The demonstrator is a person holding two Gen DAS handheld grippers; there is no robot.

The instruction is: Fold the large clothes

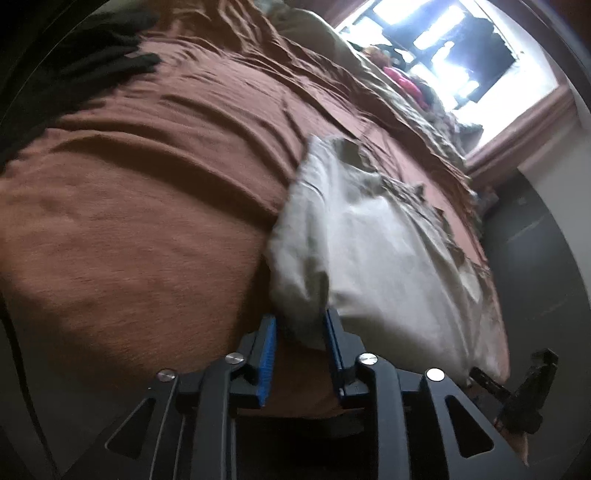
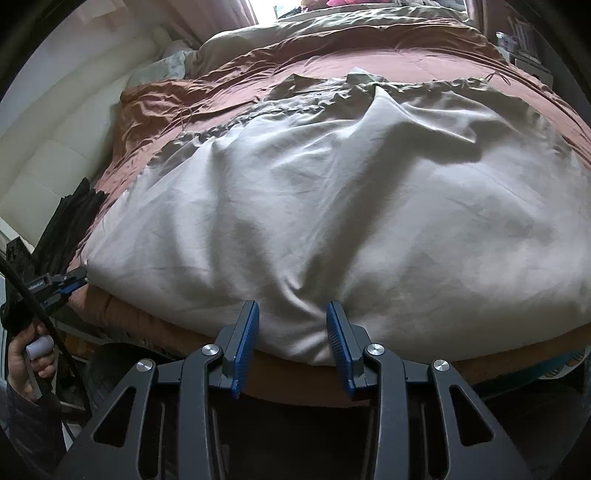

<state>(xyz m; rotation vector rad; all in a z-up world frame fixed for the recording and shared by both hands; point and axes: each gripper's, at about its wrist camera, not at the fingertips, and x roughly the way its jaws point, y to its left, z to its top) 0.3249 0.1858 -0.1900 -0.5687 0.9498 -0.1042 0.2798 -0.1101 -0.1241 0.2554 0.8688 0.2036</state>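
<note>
A large pale grey-white garment (image 2: 314, 184) lies spread over the brown bedspread (image 2: 166, 96), with its near hem at the bed's front edge. My right gripper (image 2: 292, 306) is shut on a bunched fold of that hem, and creases run into its blue pads (image 2: 245, 339). In the left wrist view the garment (image 1: 369, 240) runs off to the right. Its near corner sits pinched between the blue pads of my left gripper (image 1: 299, 317). The right wrist view shows the left gripper (image 2: 74, 280) at the garment's left corner, with a person's hand (image 2: 26, 354) on its handle.
A black cloth (image 1: 92, 55) lies on the bedspread (image 1: 147, 184) at the far left. An olive duvet (image 2: 332, 26) and a pile of colourful clothes (image 1: 402, 79) fill the bed's far end under a bright window (image 1: 461, 55). A white padded panel (image 2: 55, 129) flanks the left side.
</note>
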